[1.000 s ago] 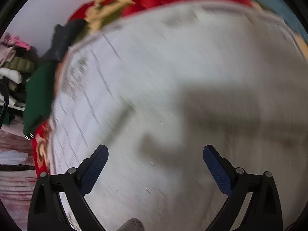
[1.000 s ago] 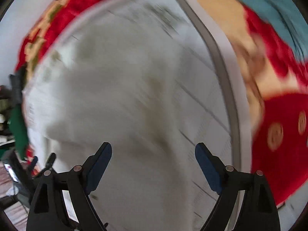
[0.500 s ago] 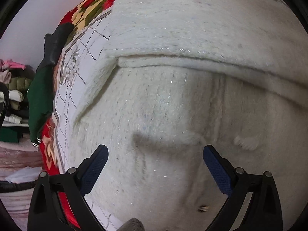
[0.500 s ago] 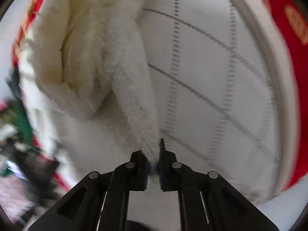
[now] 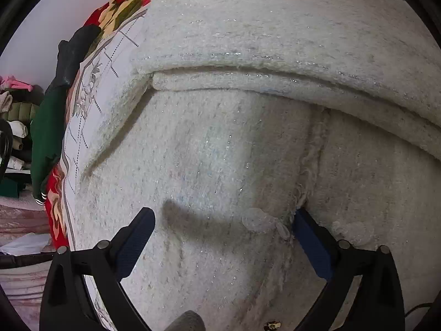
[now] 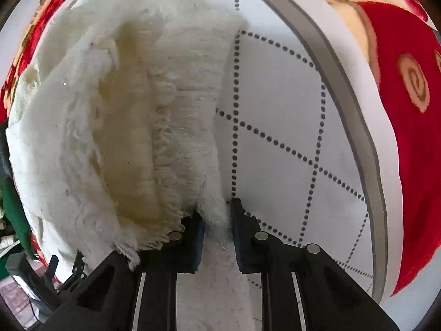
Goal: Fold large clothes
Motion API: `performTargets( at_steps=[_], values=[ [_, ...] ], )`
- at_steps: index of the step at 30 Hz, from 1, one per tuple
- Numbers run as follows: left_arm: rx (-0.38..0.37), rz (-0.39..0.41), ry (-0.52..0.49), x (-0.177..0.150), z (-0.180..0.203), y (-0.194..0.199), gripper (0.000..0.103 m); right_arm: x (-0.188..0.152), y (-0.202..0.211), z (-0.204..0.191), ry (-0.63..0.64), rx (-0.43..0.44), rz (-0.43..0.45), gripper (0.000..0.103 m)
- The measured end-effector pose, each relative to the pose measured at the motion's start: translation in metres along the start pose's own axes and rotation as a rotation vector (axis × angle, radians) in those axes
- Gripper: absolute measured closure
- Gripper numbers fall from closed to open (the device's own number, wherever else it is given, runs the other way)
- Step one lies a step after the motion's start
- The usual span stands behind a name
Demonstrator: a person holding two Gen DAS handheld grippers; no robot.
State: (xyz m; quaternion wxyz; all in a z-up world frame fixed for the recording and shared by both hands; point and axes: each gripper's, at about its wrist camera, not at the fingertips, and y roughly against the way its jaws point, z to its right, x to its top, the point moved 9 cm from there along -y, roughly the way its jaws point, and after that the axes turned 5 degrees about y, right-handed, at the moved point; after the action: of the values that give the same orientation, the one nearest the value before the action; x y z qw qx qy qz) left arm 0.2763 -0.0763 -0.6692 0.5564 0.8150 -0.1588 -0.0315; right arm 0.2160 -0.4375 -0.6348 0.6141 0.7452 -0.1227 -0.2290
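A large fluffy white knitted garment (image 5: 248, 138) lies on a white quilted mat and fills the left wrist view; a fold of it runs across above the middle. My left gripper (image 5: 222, 220) is open, its blue-padded fingers just above the fabric beside a seam and clear buttons (image 5: 255, 218). In the right wrist view the garment (image 6: 115, 127) is bunched at the left. My right gripper (image 6: 216, 220) is shut on a strip of its edge, lifted off the mat.
The white mat with dotted grid lines (image 6: 289, 127) lies on a red flowered blanket (image 6: 408, 143). A dark green garment (image 5: 45, 138) and a black one (image 5: 73, 52) hang at the mat's left edge. Piled clothes (image 5: 16, 104) sit at the far left.
My right gripper closed on the garment's edge and has lifted it further. My left gripper came down close over the garment and stayed open.
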Motion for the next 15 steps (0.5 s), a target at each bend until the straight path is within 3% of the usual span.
performTargets(
  at_steps=[3, 6, 8, 10, 11, 12, 15],
  values=[
    [-0.009, 0.001, 0.004, -0.001, 0.000, 0.001, 0.000, 0.000, 0.013, -0.006, 0.046, -0.018, -0.005, 0.080],
    [-0.001, 0.003, 0.012, -0.002, -0.003, 0.008, 0.000, -0.002, 0.015, 0.000, 0.070, -0.061, -0.047, 0.047],
    [0.009, 0.015, 0.020, -0.004, -0.003, 0.019, 0.000, -0.001, 0.020, -0.001, 0.078, -0.046, -0.061, 0.037],
    [0.018, 0.027, 0.021, -0.007, -0.003, 0.033, 0.000, -0.005, 0.032, 0.004, 0.119, -0.030, -0.064, 0.013],
    [0.028, 0.034, 0.022, -0.012, 0.001, 0.045, 0.000, -0.007, 0.041, 0.008, 0.139, -0.017, -0.063, 0.007],
    [0.035, 0.037, 0.023, -0.016, 0.004, 0.053, 0.000, -0.009, 0.046, 0.011, 0.152, -0.010, -0.064, 0.003],
    [0.056, 0.030, 0.039, -0.034, 0.025, 0.084, 0.000, -0.018, 0.068, 0.029, 0.202, 0.031, -0.077, 0.003]
  ],
)
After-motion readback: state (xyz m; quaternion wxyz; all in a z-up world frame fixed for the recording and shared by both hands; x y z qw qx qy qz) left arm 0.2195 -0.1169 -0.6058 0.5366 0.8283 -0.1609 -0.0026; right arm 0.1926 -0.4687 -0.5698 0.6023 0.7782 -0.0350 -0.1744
